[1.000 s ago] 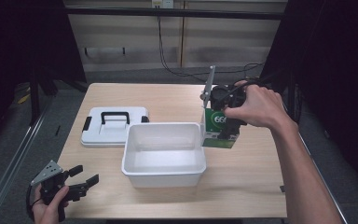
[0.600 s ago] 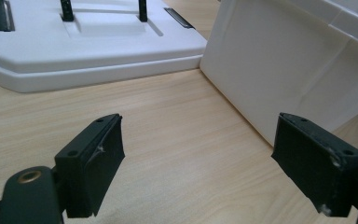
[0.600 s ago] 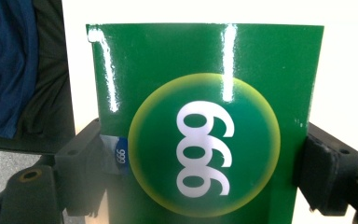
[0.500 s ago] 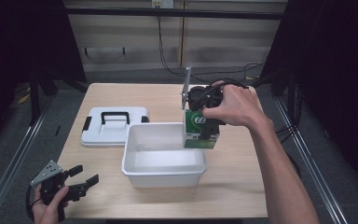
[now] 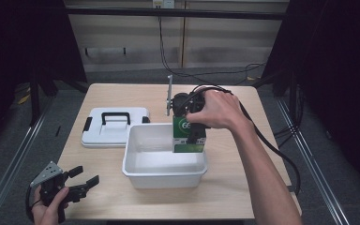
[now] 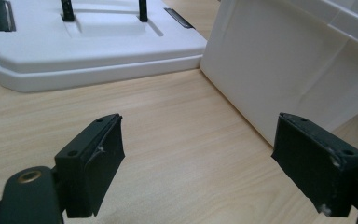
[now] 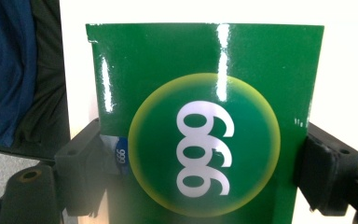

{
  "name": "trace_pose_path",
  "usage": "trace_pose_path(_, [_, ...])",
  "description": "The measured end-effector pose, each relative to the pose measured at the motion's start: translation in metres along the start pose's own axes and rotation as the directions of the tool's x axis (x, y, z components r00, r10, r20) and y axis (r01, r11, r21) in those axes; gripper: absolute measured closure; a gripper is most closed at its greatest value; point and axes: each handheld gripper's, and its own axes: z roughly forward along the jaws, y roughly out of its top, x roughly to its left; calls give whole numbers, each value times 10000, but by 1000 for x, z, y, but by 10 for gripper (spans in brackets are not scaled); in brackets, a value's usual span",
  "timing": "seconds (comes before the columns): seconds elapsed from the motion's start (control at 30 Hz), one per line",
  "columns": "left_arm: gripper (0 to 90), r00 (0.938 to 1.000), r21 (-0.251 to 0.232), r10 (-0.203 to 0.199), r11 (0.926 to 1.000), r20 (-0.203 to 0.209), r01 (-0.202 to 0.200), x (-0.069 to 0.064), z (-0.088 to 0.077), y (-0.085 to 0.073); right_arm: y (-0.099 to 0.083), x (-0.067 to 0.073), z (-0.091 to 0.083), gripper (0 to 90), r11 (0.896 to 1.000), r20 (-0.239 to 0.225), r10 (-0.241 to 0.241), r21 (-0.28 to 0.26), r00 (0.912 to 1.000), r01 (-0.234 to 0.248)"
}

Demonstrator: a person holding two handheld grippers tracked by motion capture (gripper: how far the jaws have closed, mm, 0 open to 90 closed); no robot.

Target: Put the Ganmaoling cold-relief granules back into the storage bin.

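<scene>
Green, glossy cardboard sits pinched between the jaws of the right hand-held gripper (image 5: 191,133): a box (image 7: 205,121) with a white "666" in a yellow-edged circle, held upright over the near-right part of the white tub (image 5: 136,168), its lower end already below the rim. To do this step well, I judge the box should go straight down until its base rests on the tub floor, clear of the wall beside it, and the jaws should spread only then, so it does not topple. Farther out, the tub's lid (image 5: 115,125) lies flat on the desk (image 5: 243,187). The left hand-held gripper (image 5: 77,185) waits near the desk's front corner, jaws spread and empty.
</scene>
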Motion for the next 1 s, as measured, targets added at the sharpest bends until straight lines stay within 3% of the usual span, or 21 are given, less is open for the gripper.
trace_pose_path(0.03, [160,10000,-97,-91,9999,10,91,0,0,0,2,-1,3,159,9998,2,-196,-6,9998,196])
trace_pose_path(0.07, [160,10000,-26,-9,10000,39,9,0,0,0,4,0,6,159,10000,-65,-35,63,10000,35])
trace_pose_path(0.43, [159,10000,10,34,10000,87,-34,-1,1,0,11,-3,34,158,9988,-47,-341,344,9994,342])
trace_pose_path(0.73, [160,9999,23,36,10000,95,-36,0,1,0,9,-7,54,157,9985,-209,-203,506,9996,214])
trace_pose_path(0.9, [159,10000,-93,-26,10000,41,26,0,0,0,9,-10,58,157,9987,-340,-143,485,9993,159])
trace_pose_path(1.0, [159,10000,-74,0,10000,76,1,0,-1,0,6,-10,63,156,9998,-412,-38,183,9991,46])
